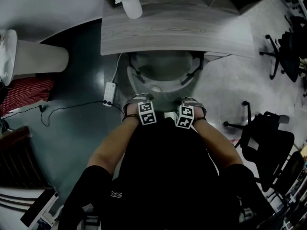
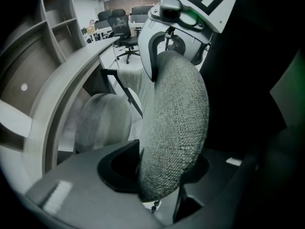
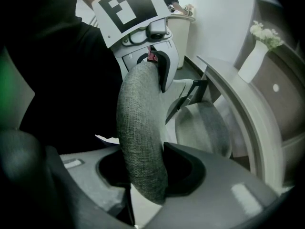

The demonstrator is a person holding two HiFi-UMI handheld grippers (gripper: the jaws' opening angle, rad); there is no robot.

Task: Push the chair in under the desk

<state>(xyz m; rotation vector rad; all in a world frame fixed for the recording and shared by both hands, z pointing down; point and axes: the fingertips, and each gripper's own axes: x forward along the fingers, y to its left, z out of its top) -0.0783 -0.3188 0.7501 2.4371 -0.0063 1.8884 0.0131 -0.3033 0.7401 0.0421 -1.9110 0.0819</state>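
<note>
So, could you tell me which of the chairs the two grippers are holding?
The grey fabric chair at the desk: the left gripper and right gripper clamp its backrest. The black office chairs at right stand untouched.

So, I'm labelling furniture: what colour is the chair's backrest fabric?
The backrest is grey, coarsely woven; clearest in the left gripper view.

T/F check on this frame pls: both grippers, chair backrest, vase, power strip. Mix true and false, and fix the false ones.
1. The left gripper is shut on the grey fabric chair backrest. True.
2. The right gripper hangs open and empty. False: it clamps the same backrest.
3. The white vase of flowers stands on the grey wood-grain desk. True.
4. The white power strip lies on the desk. False: it lies on the dark floor.
</note>
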